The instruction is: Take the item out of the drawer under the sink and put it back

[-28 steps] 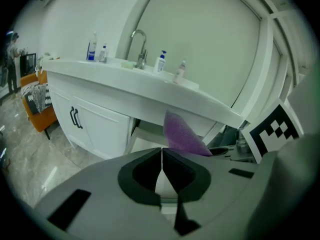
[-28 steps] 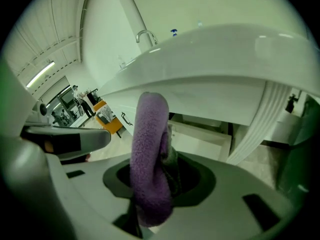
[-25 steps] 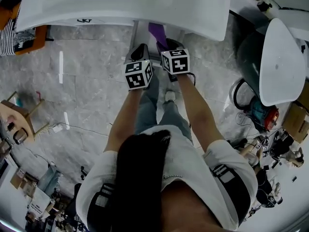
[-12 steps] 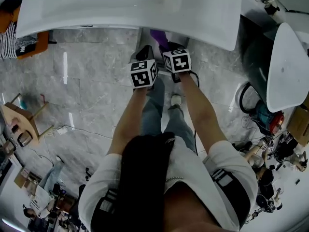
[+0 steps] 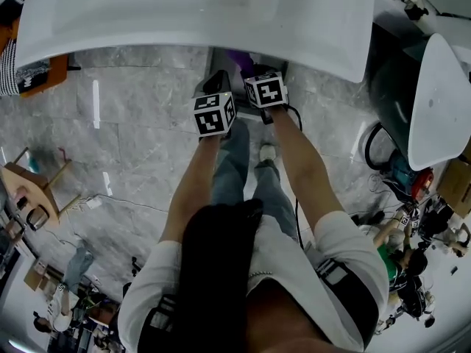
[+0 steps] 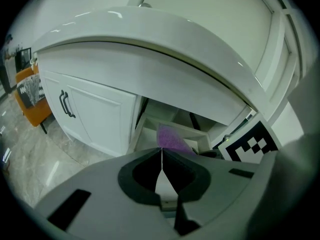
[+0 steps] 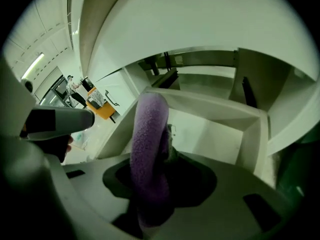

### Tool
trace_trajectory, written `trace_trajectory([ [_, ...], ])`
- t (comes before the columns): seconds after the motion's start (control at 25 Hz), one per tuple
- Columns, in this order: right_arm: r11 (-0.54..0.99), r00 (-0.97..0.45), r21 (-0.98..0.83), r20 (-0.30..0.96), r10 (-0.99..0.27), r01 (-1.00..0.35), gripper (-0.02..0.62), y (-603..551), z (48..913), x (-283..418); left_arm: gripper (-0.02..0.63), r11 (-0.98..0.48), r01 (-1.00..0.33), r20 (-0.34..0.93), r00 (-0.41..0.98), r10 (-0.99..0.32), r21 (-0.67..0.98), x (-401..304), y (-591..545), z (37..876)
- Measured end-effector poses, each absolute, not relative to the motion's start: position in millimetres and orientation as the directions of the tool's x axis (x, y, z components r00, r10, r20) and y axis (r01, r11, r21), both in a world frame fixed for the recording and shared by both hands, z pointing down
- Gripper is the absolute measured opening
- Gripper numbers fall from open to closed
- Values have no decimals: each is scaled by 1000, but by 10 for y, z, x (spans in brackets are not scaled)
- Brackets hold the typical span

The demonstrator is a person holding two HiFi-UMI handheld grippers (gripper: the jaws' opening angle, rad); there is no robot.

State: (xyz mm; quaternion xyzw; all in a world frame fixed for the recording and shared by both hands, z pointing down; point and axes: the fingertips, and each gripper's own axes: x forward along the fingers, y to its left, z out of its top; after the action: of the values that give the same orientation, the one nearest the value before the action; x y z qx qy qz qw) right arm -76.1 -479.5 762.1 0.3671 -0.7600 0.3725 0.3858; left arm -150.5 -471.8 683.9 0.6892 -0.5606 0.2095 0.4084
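Note:
A fuzzy purple cloth (image 7: 147,144) stands upright between the jaws of my right gripper (image 7: 155,151), which is shut on it. It hangs just above the open white drawer (image 7: 250,144) under the sink (image 5: 221,13). In the head view only a sliver of the purple cloth (image 5: 237,54) shows below the sink's rim, ahead of the right gripper (image 5: 254,65). My left gripper (image 6: 161,151) is shut with nothing in it, its jaws meeting in a thin line. It hovers at the drawer (image 6: 145,134)'s near left side, and the cloth (image 6: 172,138) shows just beyond its tips.
A white cabinet door with a black handle (image 6: 67,104) is left of the drawer. An orange chair (image 5: 44,65) stands at far left. A white lidded fixture (image 5: 434,101), cables and clutter lie at right on the grey marble floor (image 5: 140,131).
Both grippers have sunk toward the open drawer, the right one with the purple cloth still in it. The sink's rim now hides more of the cloth in the head view.

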Motion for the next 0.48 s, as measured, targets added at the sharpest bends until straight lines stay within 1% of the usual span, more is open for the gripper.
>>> trace_trajectory([
  [0.36, 425, -416, -287, 875, -249, -858, 166, -4787, 7779, -776, 9, -47, -939, 744, 300, -597, 341, -1531, -4713, 6922],
  [0.44, 418, -427, -303, 871, -244, -857, 176, -4797, 7791, -785, 9, -47, -939, 742, 300, -600, 342, -1543, -4732, 6931],
  [0.48, 414, -432, -310, 868, -243, -856, 192, -4806, 7795, -788, 9, -46, -938, 741, 300, -601, 342, -1548, -4739, 6935],
])
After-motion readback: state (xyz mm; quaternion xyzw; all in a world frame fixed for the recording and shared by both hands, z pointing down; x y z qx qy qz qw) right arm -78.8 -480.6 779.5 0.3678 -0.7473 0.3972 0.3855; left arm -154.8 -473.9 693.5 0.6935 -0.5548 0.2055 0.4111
